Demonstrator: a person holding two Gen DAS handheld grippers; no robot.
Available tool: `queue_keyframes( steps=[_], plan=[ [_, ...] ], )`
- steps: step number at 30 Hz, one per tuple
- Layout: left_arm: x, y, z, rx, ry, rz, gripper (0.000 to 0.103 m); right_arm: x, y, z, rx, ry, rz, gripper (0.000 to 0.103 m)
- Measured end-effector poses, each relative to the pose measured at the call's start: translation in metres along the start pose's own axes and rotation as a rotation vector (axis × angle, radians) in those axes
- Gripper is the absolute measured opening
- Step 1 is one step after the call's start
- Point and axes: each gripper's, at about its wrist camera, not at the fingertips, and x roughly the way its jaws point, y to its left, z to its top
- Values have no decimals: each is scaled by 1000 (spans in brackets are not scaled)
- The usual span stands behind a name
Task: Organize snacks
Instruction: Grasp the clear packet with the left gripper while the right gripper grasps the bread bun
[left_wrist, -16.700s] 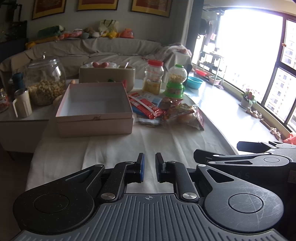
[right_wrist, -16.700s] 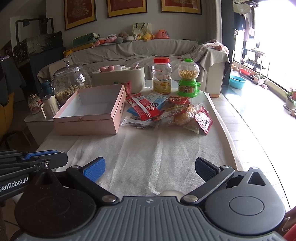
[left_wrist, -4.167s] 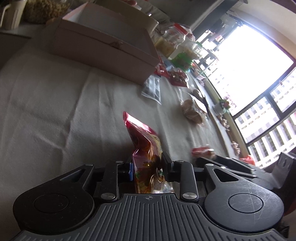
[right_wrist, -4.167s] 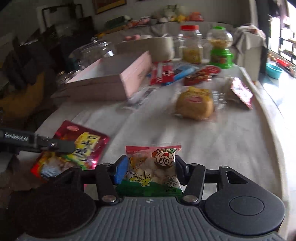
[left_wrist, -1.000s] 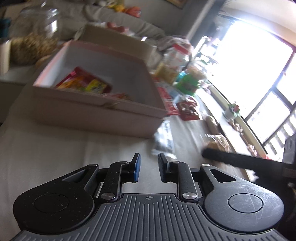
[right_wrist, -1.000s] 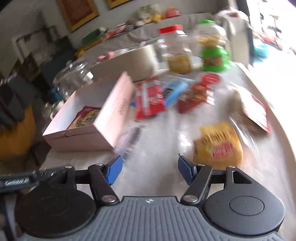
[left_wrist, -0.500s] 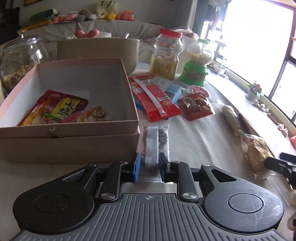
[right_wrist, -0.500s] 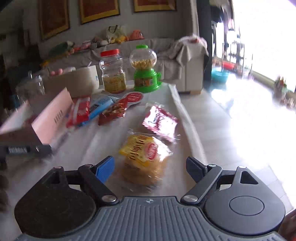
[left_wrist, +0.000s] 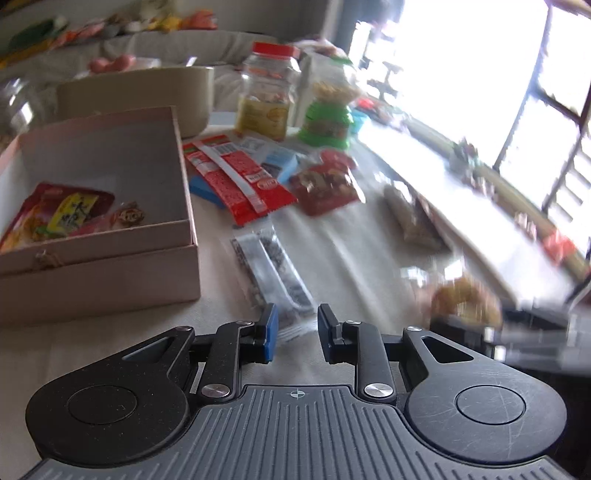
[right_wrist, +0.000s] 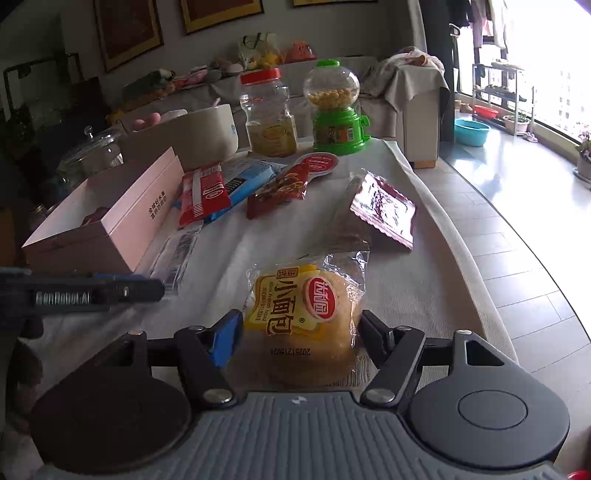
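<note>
Your right gripper (right_wrist: 299, 338) is around the small round bread in a clear wrapper with a yellow and red label (right_wrist: 308, 317); the 2 fingers stand on both sides of it, very close to the wrapper, but I cannot tell if they press it already. The bread lies on the white cloth of the table (right_wrist: 406, 288), at the near end.

Your left gripper (left_wrist: 294, 332) has its jaws apart with a narrow gap and holds nothing. Its blue-padded fingers (left_wrist: 271, 330) are at the near end of the long clear packet with dark seeds inside (left_wrist: 271, 273), which lies flat on the cloth just beside the right wall of the open pink cardboard box (left_wrist: 110, 273). The corner of the packet shows between the fingers, but I cannot tell if they touch it.

Inside the box you already have 2 snacks: the red and yellow pouch (left_wrist: 55, 218) and, touching it, a smaller pink packet with a cartoon face (left_wrist: 122, 219).

Behind the seed packet, the red long wrappers (left_wrist: 236, 177), a blue wrapper (left_wrist: 284, 164) and a dark red bag of nuts (left_wrist: 325, 188) lie close together. Farther back stand the clear plastic jar with red lid (right_wrist: 267, 114) and the green candy dispenser with a clear globe (right_wrist: 336, 110). To the right of the bread, a clear bag with a dark red label (right_wrist: 380, 210) lies near the table edge
</note>
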Motion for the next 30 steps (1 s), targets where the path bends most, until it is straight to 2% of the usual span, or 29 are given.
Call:
queue_keyframes(
  steps=[2,5,8,12,15,18,25,30],
  plan=[
    [2,2,5,-67,-19,20,27,-7,-6,-5,30,-19,2,69],
    [14,1,12,-94,-17,94,27,-6,-13,-4,74,-29,11,69],
    [29,-8,18,-33,-30,186,28,-7,-14,-5,82,-34,18,70],
    [41,-20,20,47,-63,246,33,-7,-19,-6,109,-40,38,70],
    [47,-28,19,101,-57,237,43,-7,-22,-6,131,-45,58,71],
    [49,-32,15,156,-36,230,45,-7,-24,-6,145,-48,70,72],
    [24,-24,1,168,19,74,46,-7,-27,-7,171,-53,90,73],
    [25,-26,-4,175,5,72,47,-6,-26,-6,162,-50,88,75]
  ],
)
